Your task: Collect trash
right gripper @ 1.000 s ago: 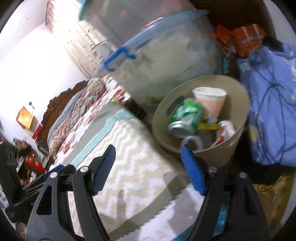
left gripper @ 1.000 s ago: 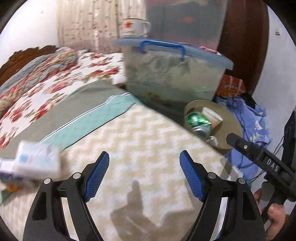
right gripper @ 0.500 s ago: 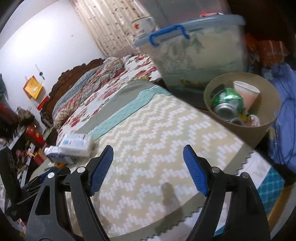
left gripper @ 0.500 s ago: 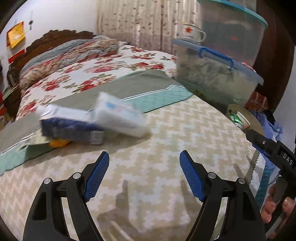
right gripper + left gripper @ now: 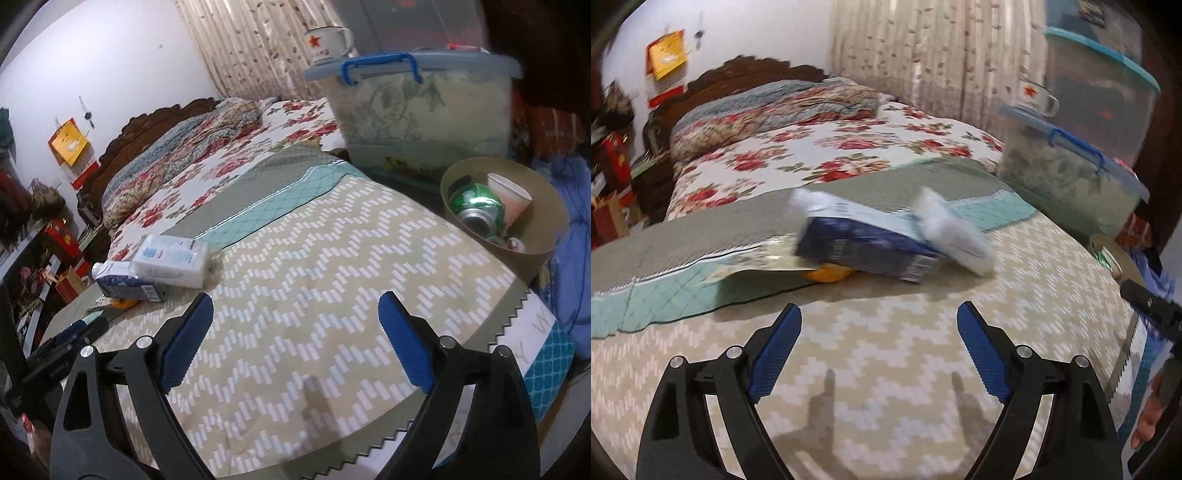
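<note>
A dark blue carton (image 5: 864,247) lies on the bed with a white tissue pack (image 5: 953,229) leaning on it; an orange bit (image 5: 827,275) and a foil wrapper (image 5: 757,260) lie under its left end. My left gripper (image 5: 879,347) hovers just short of them, jaws opening, nothing between them. In the right wrist view the carton (image 5: 125,282) and tissue pack (image 5: 170,260) sit far left. My right gripper (image 5: 295,339) is over the zigzag cover, jaws opening and empty. The tan bin (image 5: 532,254) at right holds a green can (image 5: 476,206) and a paper cup (image 5: 511,197).
A lidded plastic storage box (image 5: 421,114) with a blue handle stands behind the bin, a white mug (image 5: 327,42) on its lid. Blue clothing (image 5: 576,206) lies to the bin's right. A floral quilt (image 5: 827,147) and wooden headboard (image 5: 746,74) fill the back.
Both views have swung left, away from the bin and along the bed. The carton and tissue pack have come to the middle of the left wrist view. Both grippers' jaws stand slightly wider.
</note>
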`<state>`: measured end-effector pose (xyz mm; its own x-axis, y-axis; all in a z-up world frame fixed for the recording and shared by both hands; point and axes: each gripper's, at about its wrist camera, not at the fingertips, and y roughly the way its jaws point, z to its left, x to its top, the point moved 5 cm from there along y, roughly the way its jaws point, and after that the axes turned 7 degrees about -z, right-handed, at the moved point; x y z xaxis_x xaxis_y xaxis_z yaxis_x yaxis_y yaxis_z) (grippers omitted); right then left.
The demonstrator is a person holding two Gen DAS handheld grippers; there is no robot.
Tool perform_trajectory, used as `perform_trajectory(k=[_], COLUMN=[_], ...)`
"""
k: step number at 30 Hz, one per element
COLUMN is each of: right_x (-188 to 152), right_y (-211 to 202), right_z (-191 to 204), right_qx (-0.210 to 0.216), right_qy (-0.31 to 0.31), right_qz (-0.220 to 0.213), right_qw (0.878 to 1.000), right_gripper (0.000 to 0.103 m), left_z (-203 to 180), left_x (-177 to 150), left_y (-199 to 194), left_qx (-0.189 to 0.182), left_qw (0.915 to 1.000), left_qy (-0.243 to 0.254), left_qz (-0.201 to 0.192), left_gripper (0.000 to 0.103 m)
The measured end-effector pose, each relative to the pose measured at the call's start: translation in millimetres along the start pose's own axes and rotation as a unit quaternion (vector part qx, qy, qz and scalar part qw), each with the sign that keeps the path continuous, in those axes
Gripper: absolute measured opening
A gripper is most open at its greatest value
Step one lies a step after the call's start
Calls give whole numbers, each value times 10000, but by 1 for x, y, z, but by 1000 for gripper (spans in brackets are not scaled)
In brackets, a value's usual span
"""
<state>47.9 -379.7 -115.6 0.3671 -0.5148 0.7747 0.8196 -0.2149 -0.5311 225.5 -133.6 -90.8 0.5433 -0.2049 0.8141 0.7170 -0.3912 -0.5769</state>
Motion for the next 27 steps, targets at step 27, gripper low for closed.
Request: perform_trajectory(k=[27], right_x=[42], right_y=[193], right_z=[283], right_qx=[1581], right_qy=[-2196], right_qz=[2464], right_qw=[9306], right_gripper=[84], left_z=[186], left_x=[-23], left_y=[-9], left_qx=[823], left_qw=[9568], left_qy=[-2790], left_qz=[20], left_gripper=[72])
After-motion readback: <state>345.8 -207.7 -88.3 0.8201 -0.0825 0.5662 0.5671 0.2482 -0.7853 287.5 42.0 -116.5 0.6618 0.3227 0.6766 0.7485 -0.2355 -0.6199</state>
